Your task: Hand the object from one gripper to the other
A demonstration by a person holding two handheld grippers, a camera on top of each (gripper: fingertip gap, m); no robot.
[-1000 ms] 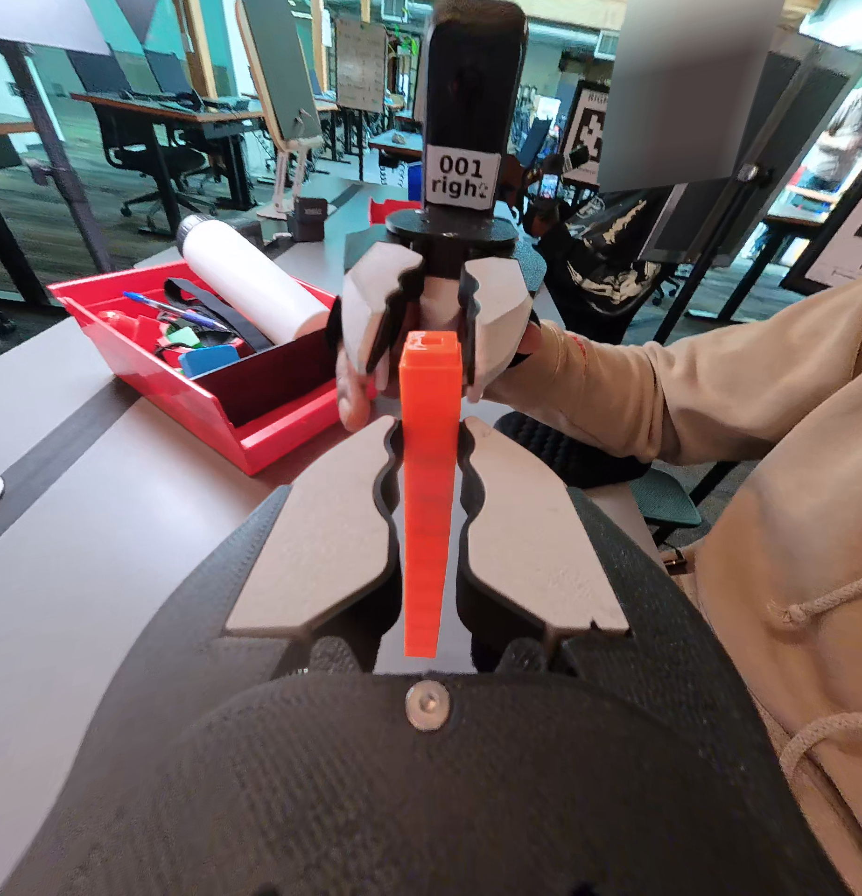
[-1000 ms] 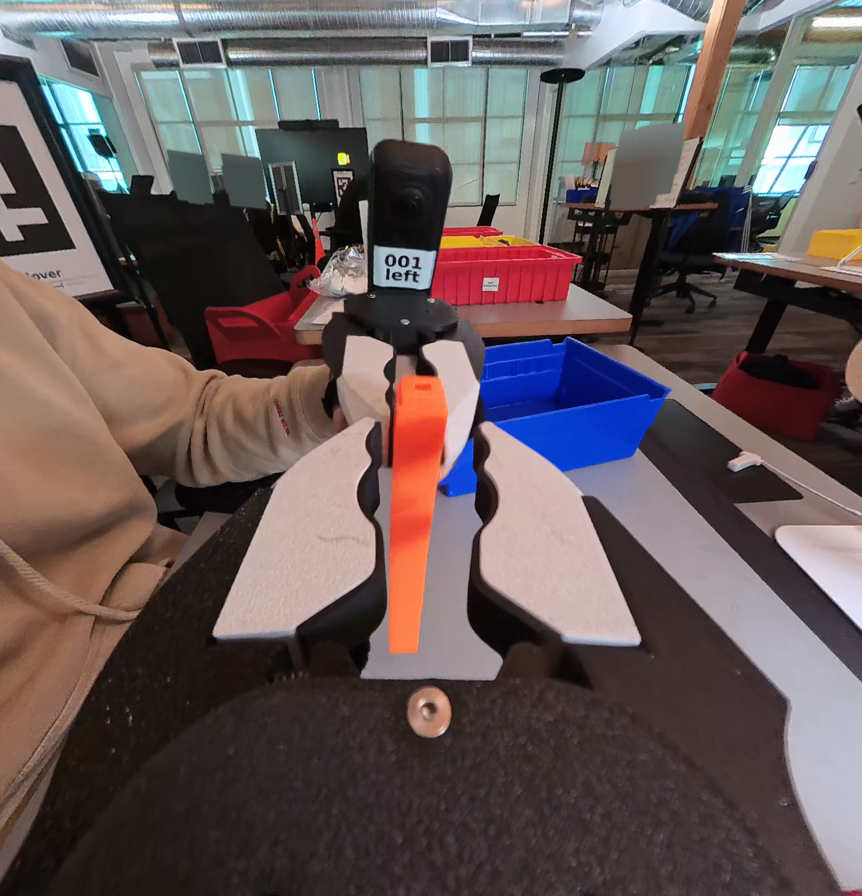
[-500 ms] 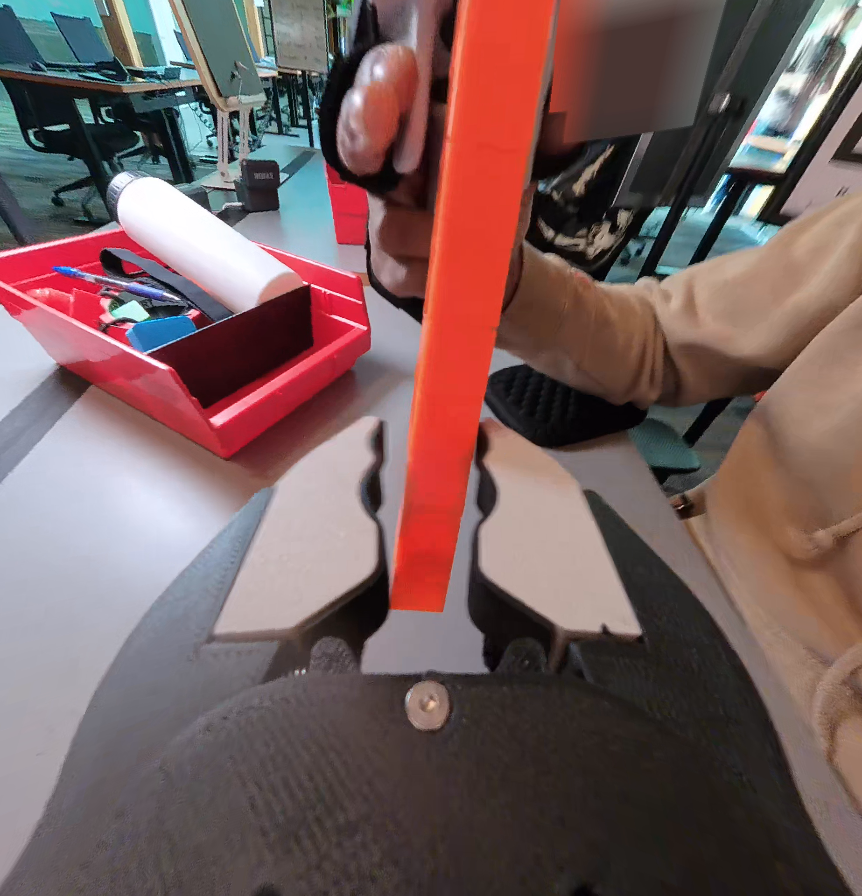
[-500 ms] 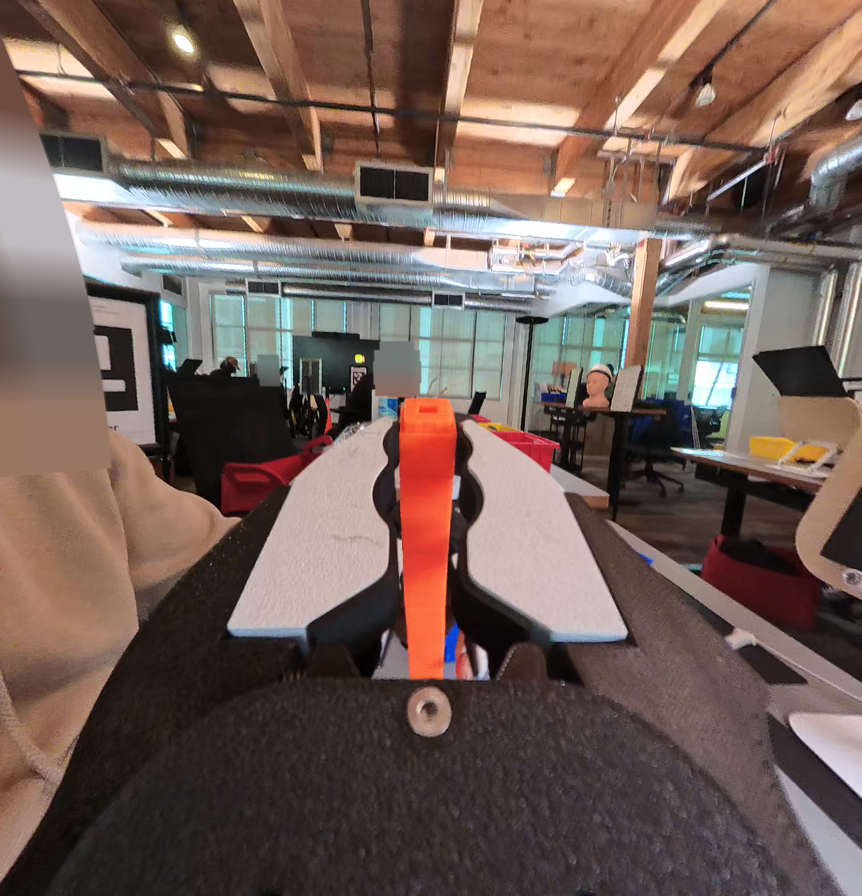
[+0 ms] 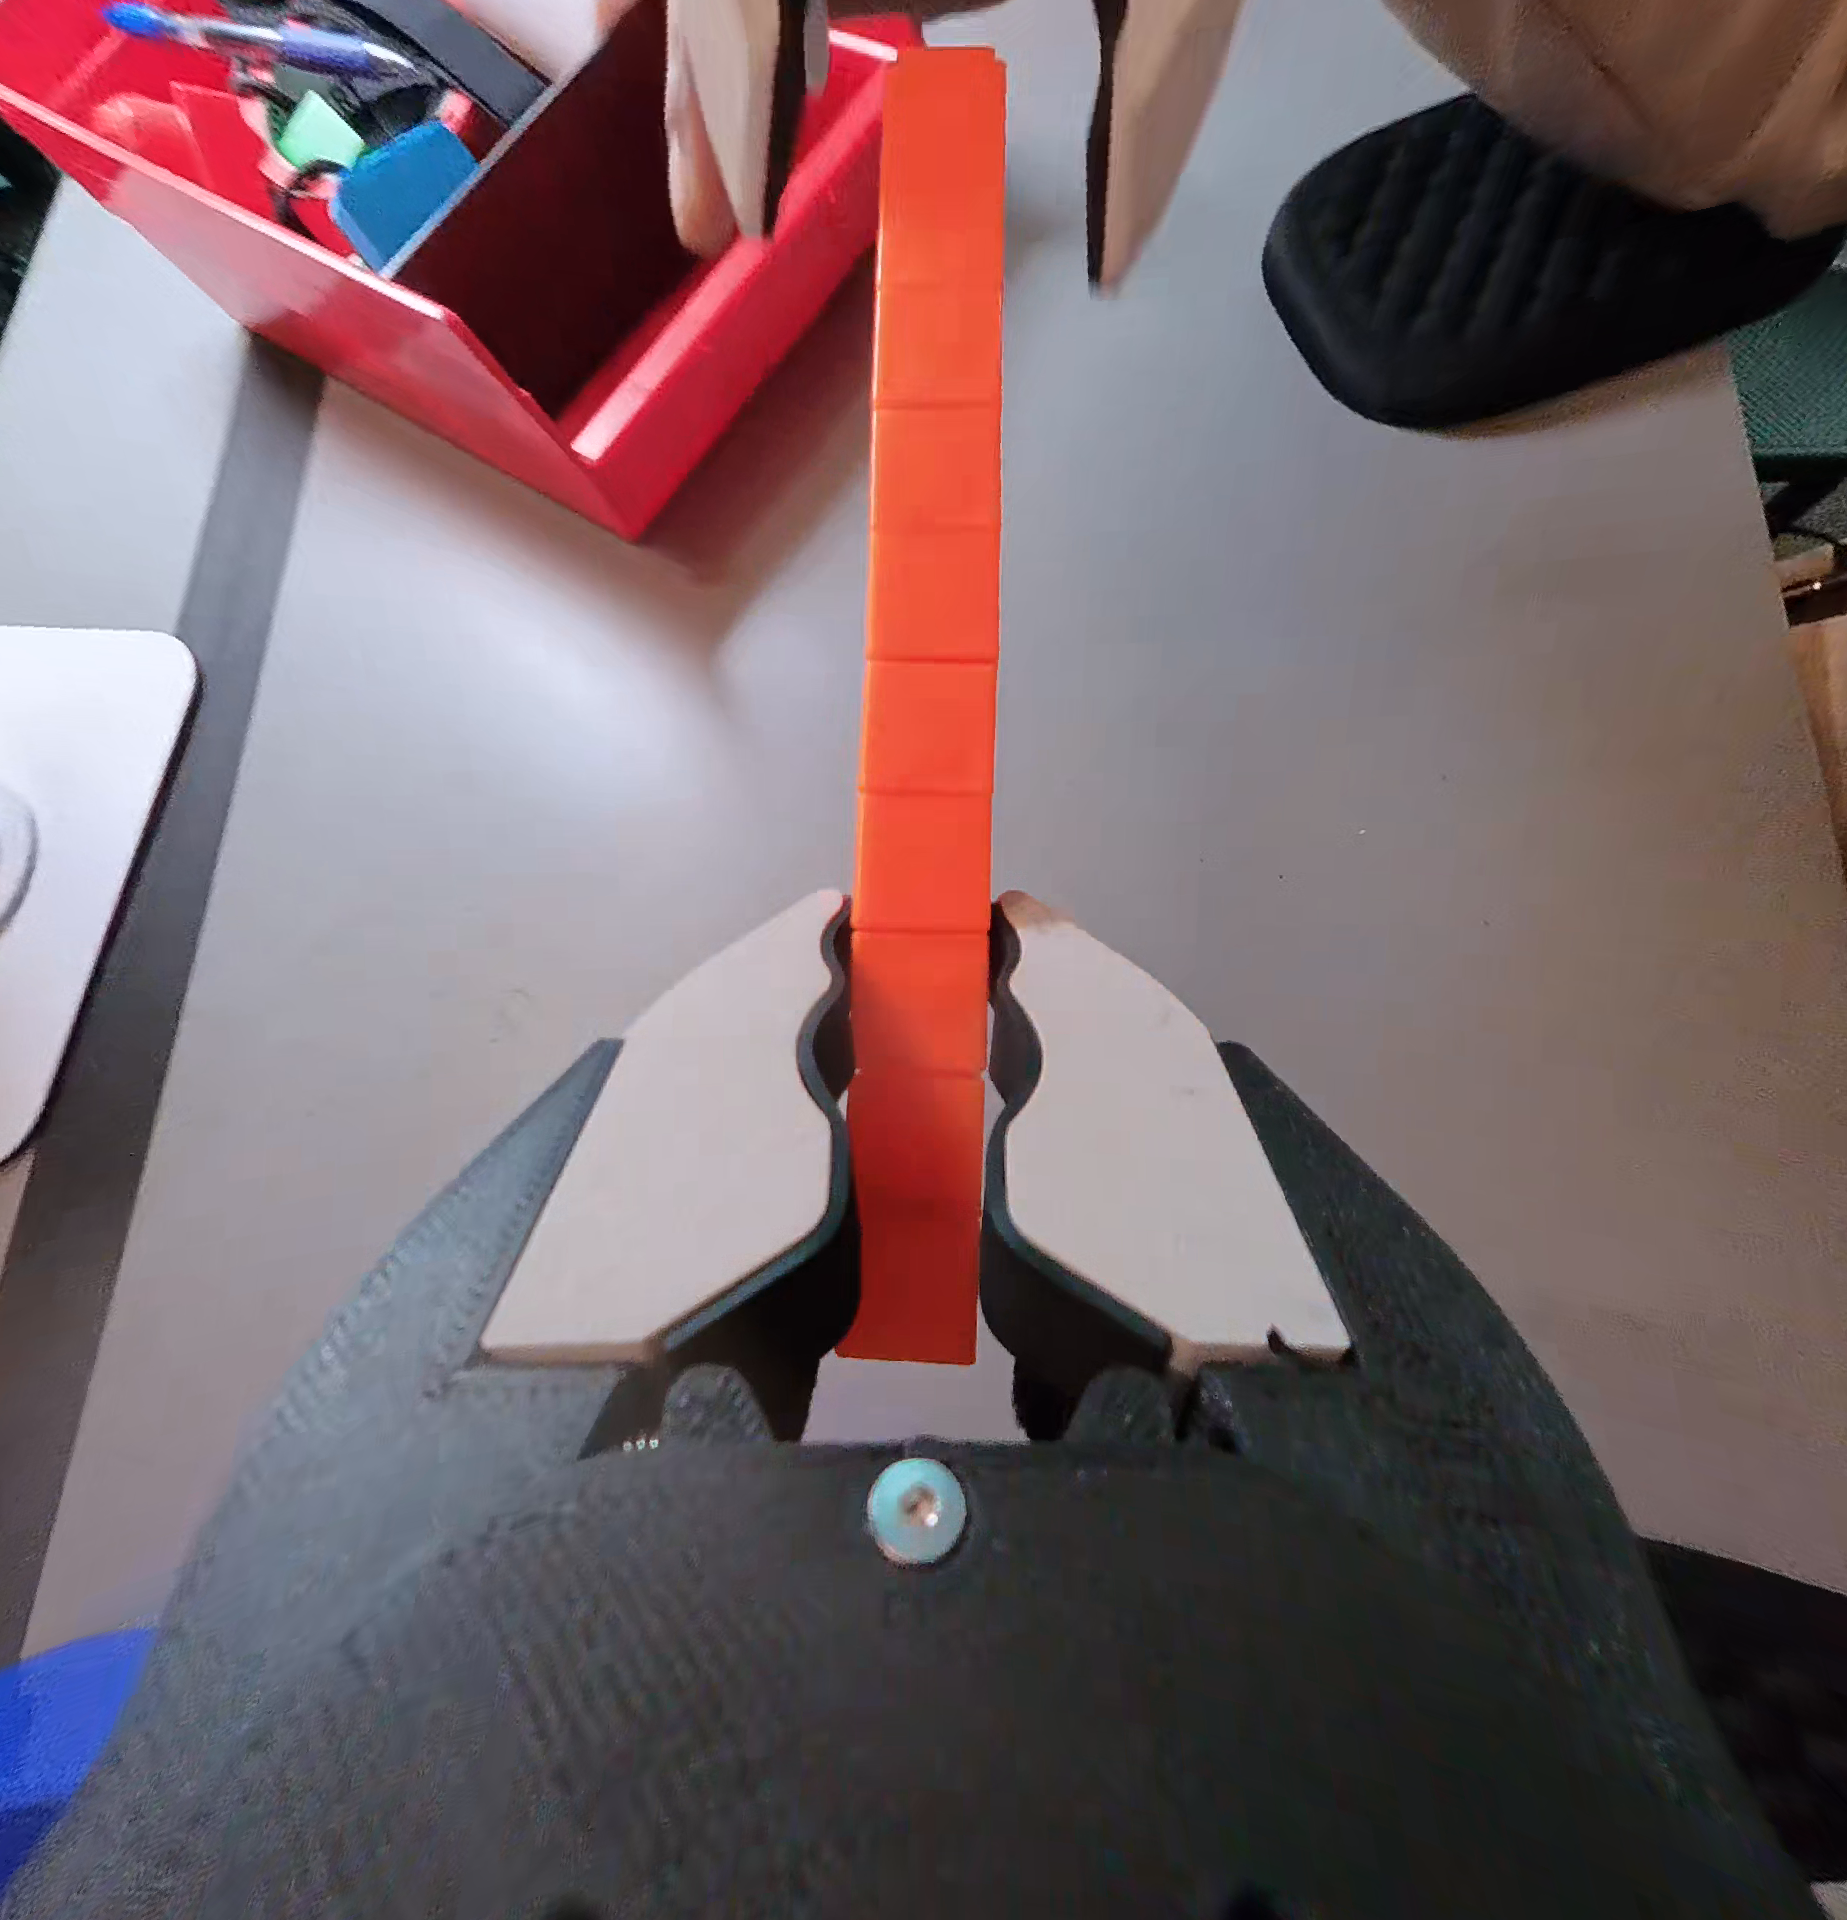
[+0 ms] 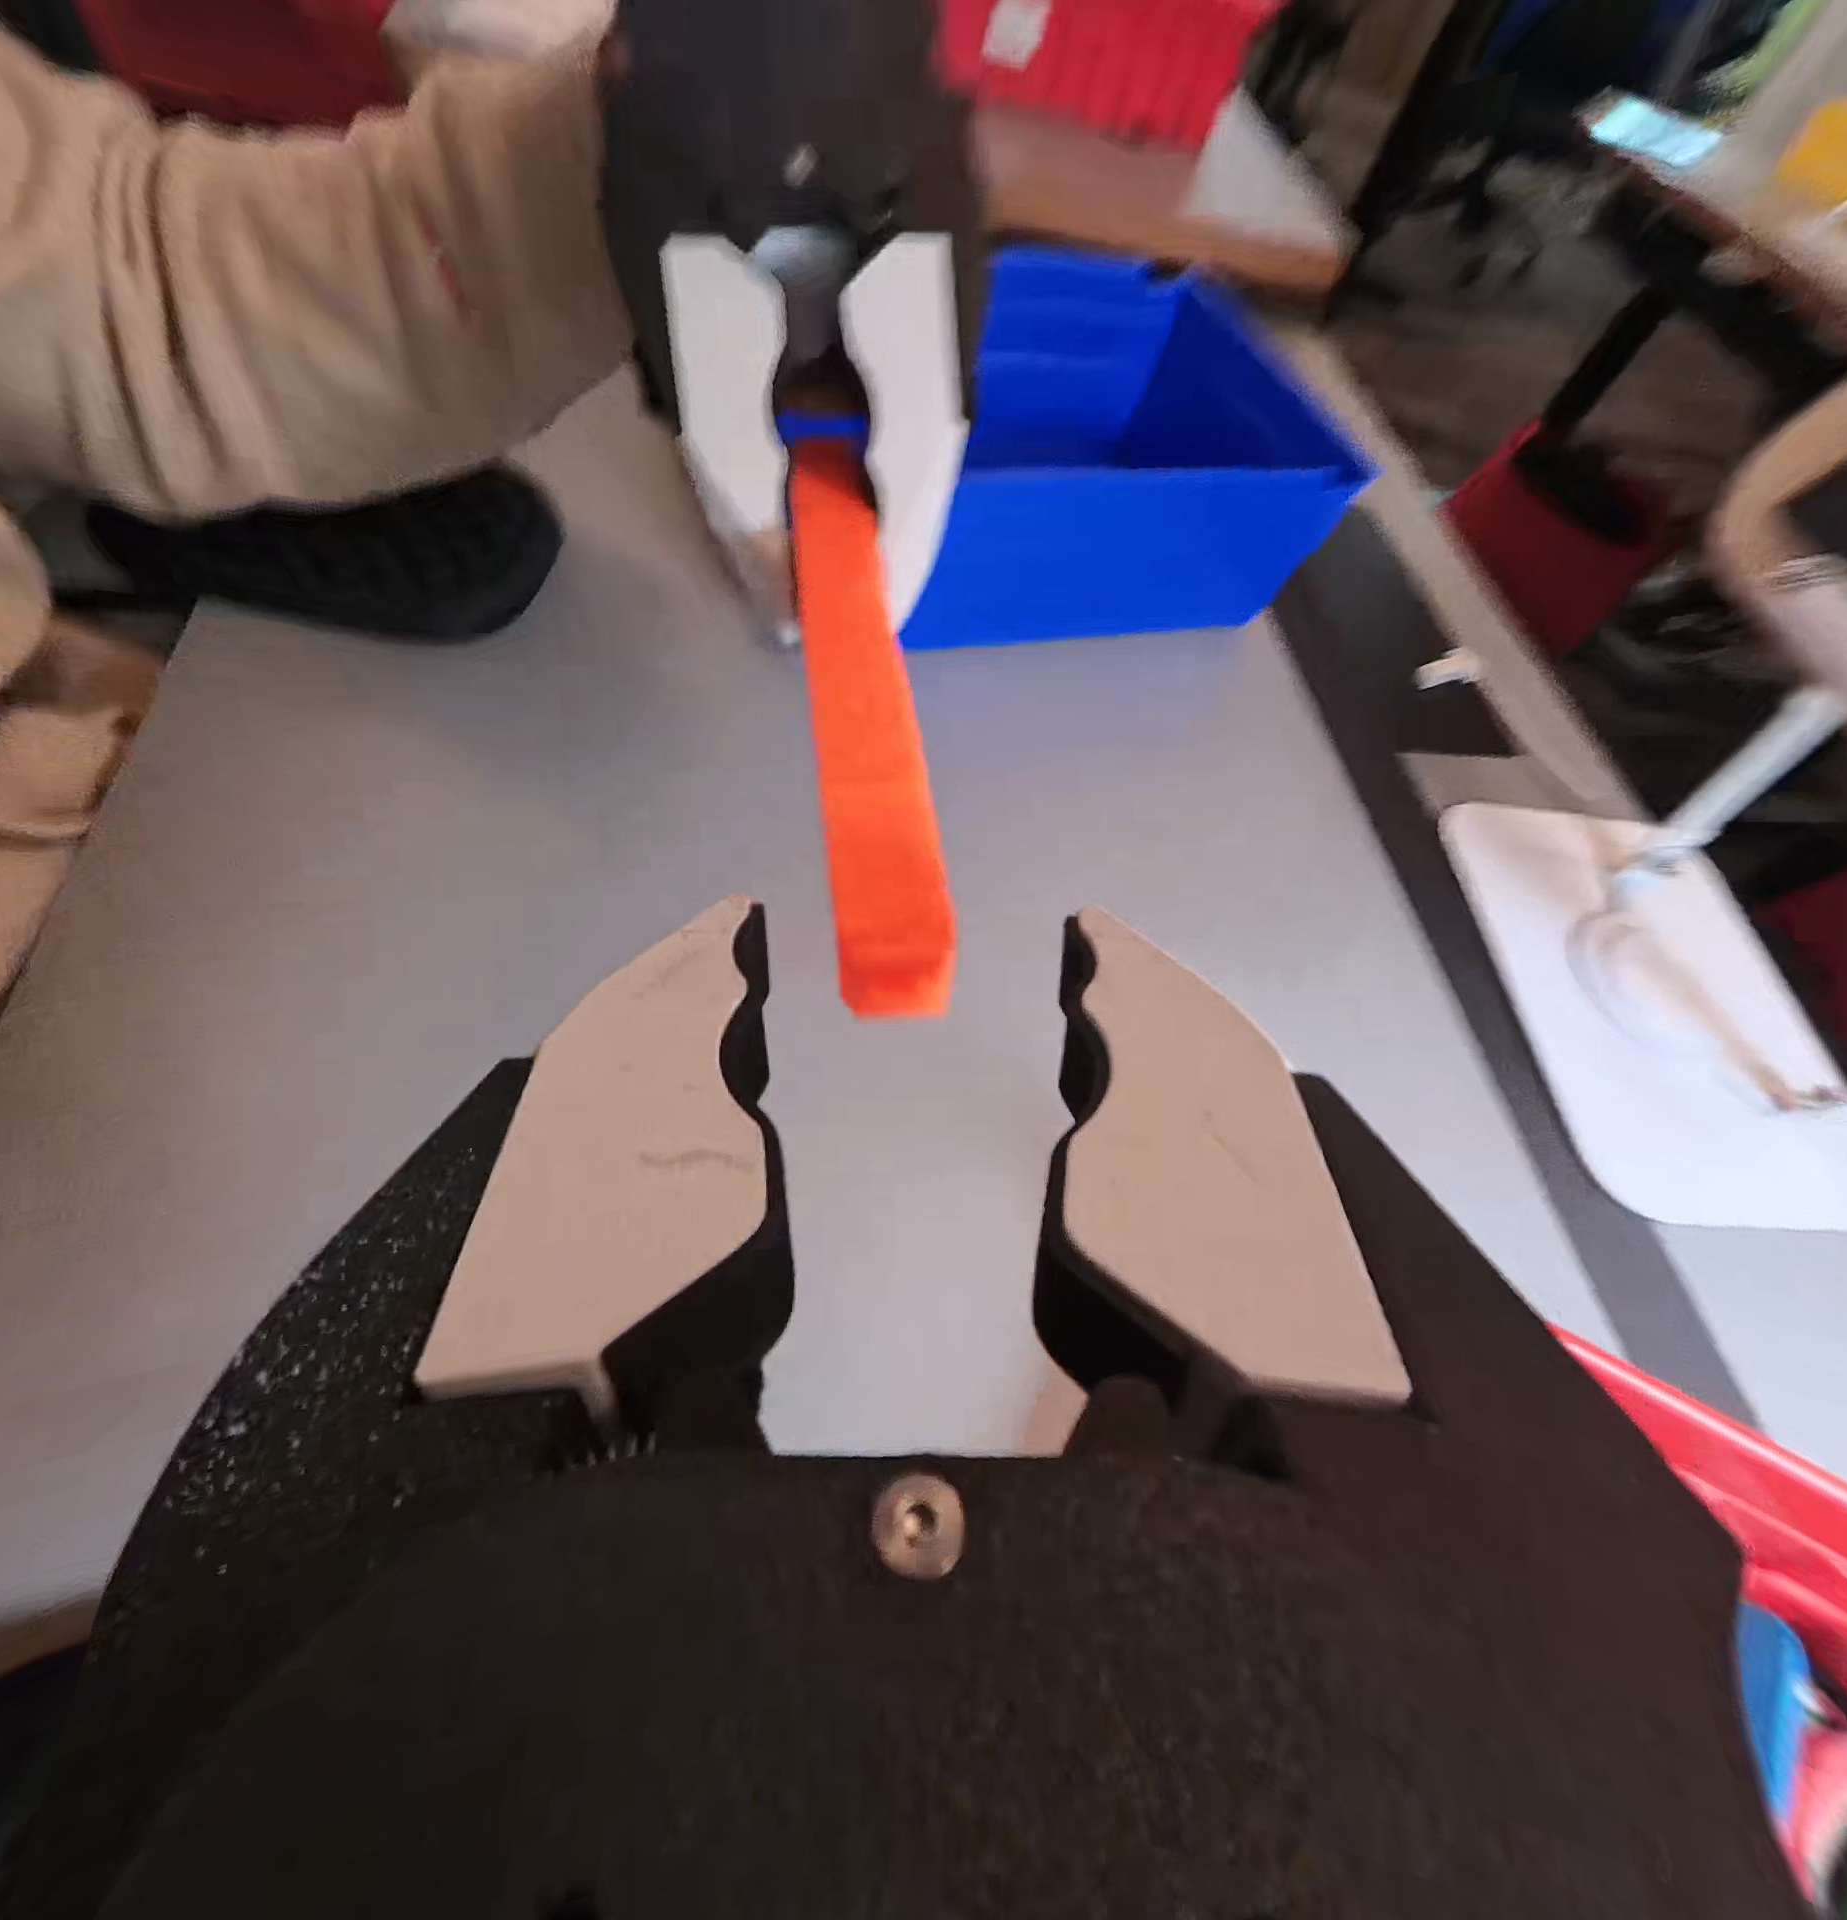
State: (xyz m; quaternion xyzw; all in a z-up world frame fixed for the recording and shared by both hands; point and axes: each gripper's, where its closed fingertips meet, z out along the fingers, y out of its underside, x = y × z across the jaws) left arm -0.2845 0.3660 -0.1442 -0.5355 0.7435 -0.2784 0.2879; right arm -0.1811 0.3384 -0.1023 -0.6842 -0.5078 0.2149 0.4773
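A long orange bar of joined cubes (image 5: 934, 582) is held level above the grey table (image 5: 1366, 831). My left gripper (image 5: 924, 914) is shut on its near end. The bar's far end lies between the spread fingers of my right gripper (image 5: 914, 260) at the top of the left wrist view. In the right wrist view my right gripper (image 6: 911, 920) is open, and the bar (image 6: 867, 727) ends just between its fingertips without touching them. The left gripper (image 6: 831, 613) shows farther off, clamped on the bar's other end.
A red bin (image 5: 462, 343) with small items stands at the far left. A blue bin (image 6: 1127, 540) stands behind the left gripper. A black padded armrest (image 5: 1521, 260) and a beige sleeve (image 6: 223, 260) are at the table's side. A white plate (image 6: 1646, 1018) lies nearby. The grippers' ends are close to 12 cm from one another.
Half a second ago my right gripper was shut on the bar and pointed upward. It has opened and drawn back to the bar's end. My left gripper now clamps the bar. Both views have tilted down.
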